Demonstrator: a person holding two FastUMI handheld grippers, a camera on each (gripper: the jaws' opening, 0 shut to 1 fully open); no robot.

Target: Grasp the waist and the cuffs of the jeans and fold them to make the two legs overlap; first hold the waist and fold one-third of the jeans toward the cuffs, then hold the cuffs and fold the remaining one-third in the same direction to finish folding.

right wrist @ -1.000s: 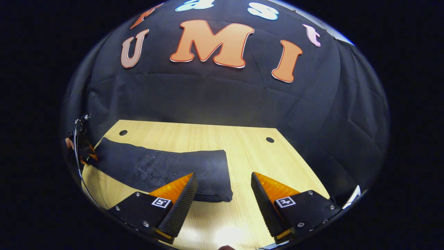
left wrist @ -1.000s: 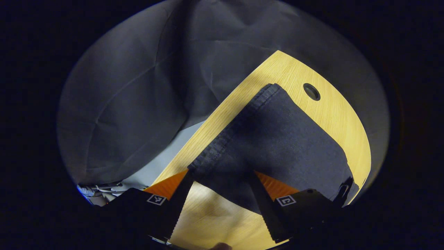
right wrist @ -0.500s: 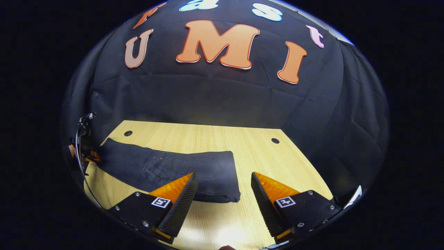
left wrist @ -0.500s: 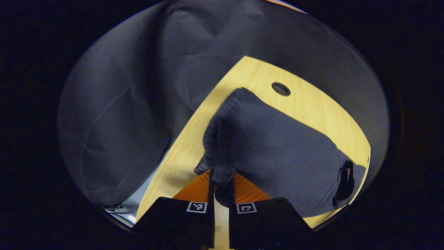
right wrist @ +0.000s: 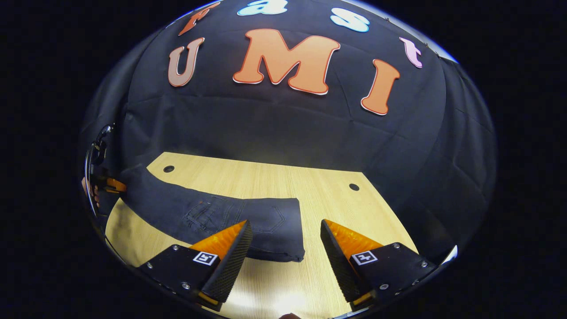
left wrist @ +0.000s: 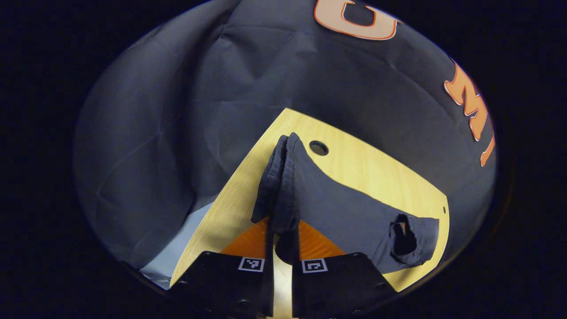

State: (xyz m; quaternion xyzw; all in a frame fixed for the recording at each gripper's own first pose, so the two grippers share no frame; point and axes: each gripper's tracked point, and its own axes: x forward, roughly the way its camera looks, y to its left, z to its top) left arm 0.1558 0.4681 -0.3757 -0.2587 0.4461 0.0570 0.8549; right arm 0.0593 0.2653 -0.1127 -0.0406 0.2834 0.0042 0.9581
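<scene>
Jeans [right wrist: 221, 212] lay as a long dark band on the wooden worktop [right wrist: 310, 181], legs already overlapped and the waist third seemingly folded over, its pocket stitching facing up near the right hand-held gripper [right wrist: 285, 248]. That hand-held gripper hovered just short of the folded end with its fingers spread wide and nothing between them.

At the far end, the left hand-held gripper [left wrist: 283, 237] had its fingers closed almost together on the bunched cuffs [left wrist: 279, 186], and the cloth rose off the worktop [left wrist: 367, 173] there. In the left gripper view the denim ran away to the right from the pinched cuffs toward the folded end, where the other hand-held gripper showed as a dark shape [left wrist: 402, 239].

The long axis of the jeans therefore ran straight from the left hand-held gripper to the right one. The remaining fold would probably carry the cuffs along that axis onto the folded end. The left hand was the one holding cloth; the right stood nearest the landing spot, free to steady it.
</scene>
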